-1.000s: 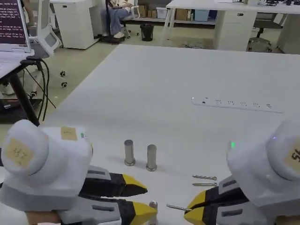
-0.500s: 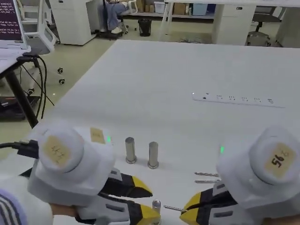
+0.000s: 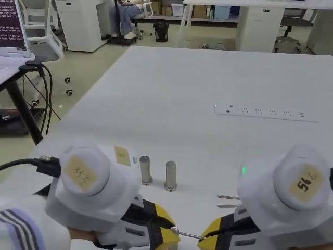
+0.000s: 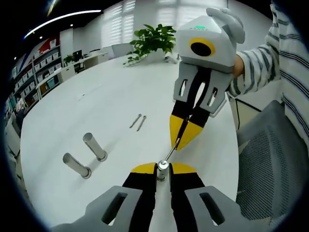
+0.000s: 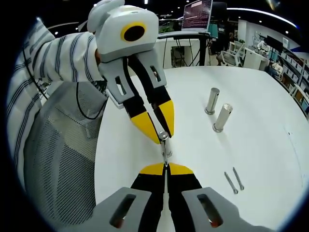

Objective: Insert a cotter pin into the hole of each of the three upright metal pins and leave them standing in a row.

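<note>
The left claw [image 4: 163, 167] was closed on an upright metal pin [image 5: 164, 144]. The right claw [image 5: 165, 166] gripped a cotter pin [image 4: 176, 140], its tip touching that pin's head. Beyond the gripped pin, two more metal pins [image 3: 145, 170] [image 3: 170, 175] stood side by side on the desk [image 3: 208, 88], and two loose cotter pins [image 3: 228, 197] lay to its right.

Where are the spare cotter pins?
Head view: spare cotter pins lie on the table, right of the two standing metal pins, beside the right gripper.

From the head, looks forward and down over the table [image 3: 208, 94], close above the metal pin [image 3: 174, 230] at 6 o'clock. From each gripper, looks along own jaws, facing the other close by toward 12 o'clock: right gripper [image 4: 182, 141], left gripper [image 5: 163, 134]. Shared by all: that pin and the cotter pin [image 4: 176, 140].
</note>
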### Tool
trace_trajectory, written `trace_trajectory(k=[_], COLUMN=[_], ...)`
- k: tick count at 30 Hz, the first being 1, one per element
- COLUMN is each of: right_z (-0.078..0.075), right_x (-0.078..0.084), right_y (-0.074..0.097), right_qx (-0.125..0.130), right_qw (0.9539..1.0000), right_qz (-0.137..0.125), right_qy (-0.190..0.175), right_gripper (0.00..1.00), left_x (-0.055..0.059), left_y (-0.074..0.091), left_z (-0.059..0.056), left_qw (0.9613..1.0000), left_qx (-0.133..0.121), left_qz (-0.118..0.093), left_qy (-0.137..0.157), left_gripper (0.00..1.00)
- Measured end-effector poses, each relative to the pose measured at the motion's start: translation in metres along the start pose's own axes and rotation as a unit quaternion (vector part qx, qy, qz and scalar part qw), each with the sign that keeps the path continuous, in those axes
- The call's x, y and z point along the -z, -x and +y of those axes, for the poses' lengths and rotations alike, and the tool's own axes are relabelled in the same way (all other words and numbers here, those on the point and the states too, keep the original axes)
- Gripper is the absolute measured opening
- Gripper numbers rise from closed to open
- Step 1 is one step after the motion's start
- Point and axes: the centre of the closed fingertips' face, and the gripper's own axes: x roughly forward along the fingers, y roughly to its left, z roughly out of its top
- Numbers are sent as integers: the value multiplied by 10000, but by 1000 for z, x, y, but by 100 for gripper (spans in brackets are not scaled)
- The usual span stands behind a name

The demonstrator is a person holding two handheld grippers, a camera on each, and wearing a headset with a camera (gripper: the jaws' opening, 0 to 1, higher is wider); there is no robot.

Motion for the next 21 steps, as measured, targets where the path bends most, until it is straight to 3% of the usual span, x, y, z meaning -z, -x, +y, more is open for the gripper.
trace_trajectory(k=[21], right_z=[2], right_x=[-6], right_y=[-9], right_qx=[-8], right_qw=[9998], right_qz=[-133], right_qy=[-113], right_gripper=[0], left_x=[1], left_y=[0], left_z=[-1], left_qw=[10000], left_qx=[-14], left_qz=[49], left_qy=[-17], left_gripper=[6])
